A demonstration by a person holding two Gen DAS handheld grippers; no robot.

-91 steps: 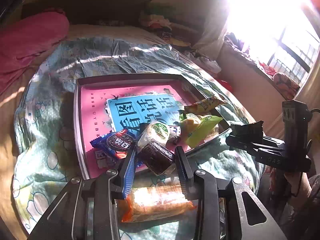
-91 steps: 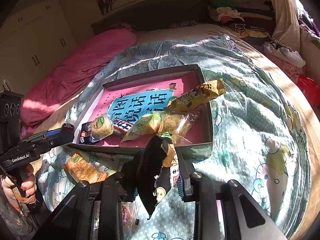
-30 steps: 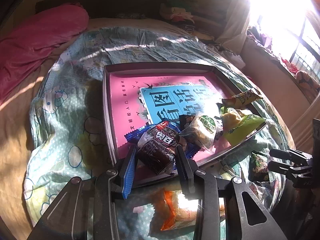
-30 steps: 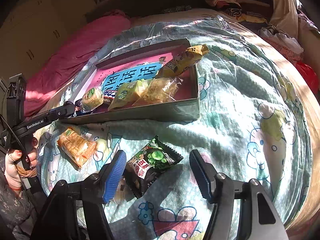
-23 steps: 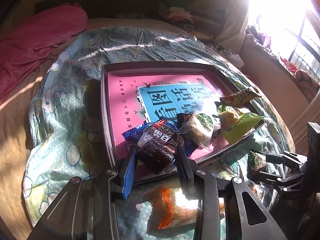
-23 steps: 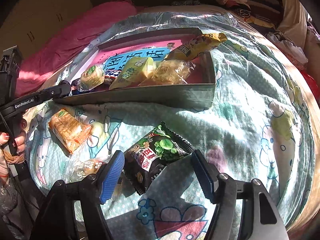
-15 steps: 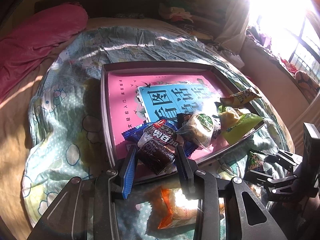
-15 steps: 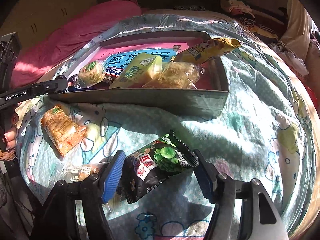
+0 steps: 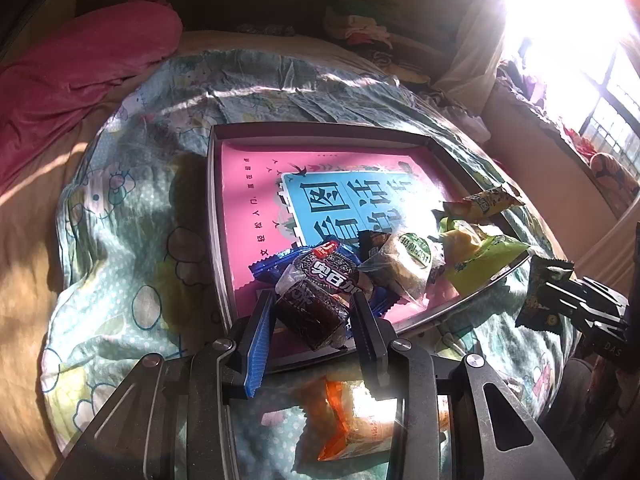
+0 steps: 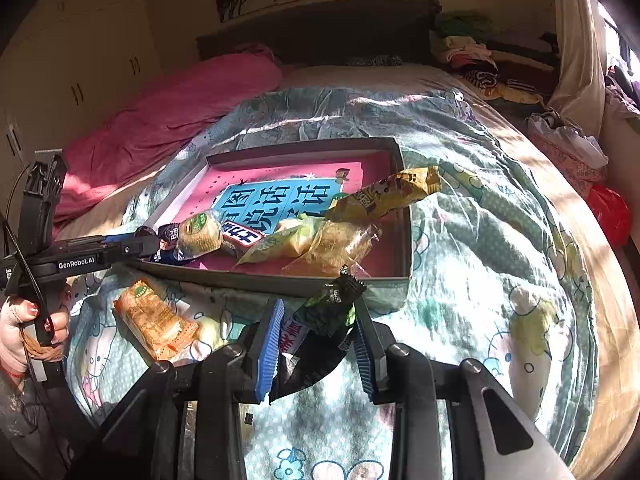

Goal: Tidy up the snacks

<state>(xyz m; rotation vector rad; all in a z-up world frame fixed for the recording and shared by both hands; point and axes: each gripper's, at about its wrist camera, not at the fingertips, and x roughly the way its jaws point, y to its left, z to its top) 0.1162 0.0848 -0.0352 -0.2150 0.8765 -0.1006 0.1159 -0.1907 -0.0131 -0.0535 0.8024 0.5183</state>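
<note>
the green pea packet (image 10: pixel 326 322), lying loose on the quilt a moment ago, is now clamped in the right gripper (image 10: pixel 318 336) and lifted toward the tray (image 10: pixel 404 236), while the brown cake (image 9: pixel 312 312) stays pinched in the left gripper (image 9: pixel 310 320).

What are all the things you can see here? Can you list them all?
tray: 1, grey walls, pink and blue floor, on the bed cover
long yellow packet: 1, yellow, leaning over the tray's right wall
green-yellow packet: 1, in the tray, right side
clear packet: 1, see-through with a golden snack, in the tray
round cake: 1, pale with a green label, in the tray
blue cookie packet: 1, in the tray's near corner
brown cake: 1, dark brown in clear wrap, in the left hand-held gripper
black-green packet: 1, in the right hand-held gripper
orange packet: 1, on the bed cover, outside the tray
bed cover: 1, teal, cartoon print
pink blanket: 1, far left
person's hand: 1, red nails, holding the left handle
</note>
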